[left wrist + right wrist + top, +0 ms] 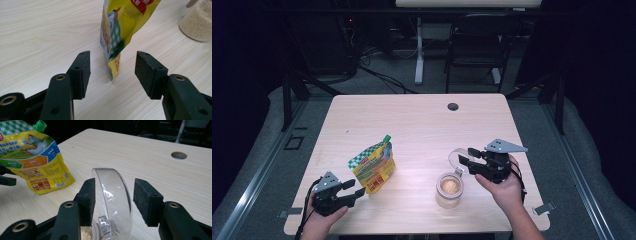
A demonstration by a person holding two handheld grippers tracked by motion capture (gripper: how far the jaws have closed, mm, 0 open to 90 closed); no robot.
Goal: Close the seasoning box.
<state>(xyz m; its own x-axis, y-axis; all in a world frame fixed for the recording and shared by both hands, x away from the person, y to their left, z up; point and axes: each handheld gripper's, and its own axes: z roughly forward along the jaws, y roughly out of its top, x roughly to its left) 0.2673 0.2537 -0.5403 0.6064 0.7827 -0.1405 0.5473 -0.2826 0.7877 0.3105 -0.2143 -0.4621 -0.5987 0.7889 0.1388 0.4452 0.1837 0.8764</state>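
The yellow pouch [373,169] (green-and-white checked top, green cap) stands by a clear jar [449,190] of tan grains.

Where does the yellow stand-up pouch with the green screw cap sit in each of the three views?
High view: the yellow stand-up pouch with the green screw cap stands left of centre.
Left gripper view: top centre, beyond the open fingers.
Right gripper view: upper left.
Shared landmark: the glass jar of tan granules.

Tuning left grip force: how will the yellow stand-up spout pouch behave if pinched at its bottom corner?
The yellow stand-up spout pouch with green cap looks like soft film, so it would probably crumple. It stands tall and leaning, so a push may tip it. The glossy surface could slip between the open left hand-held gripper pads.
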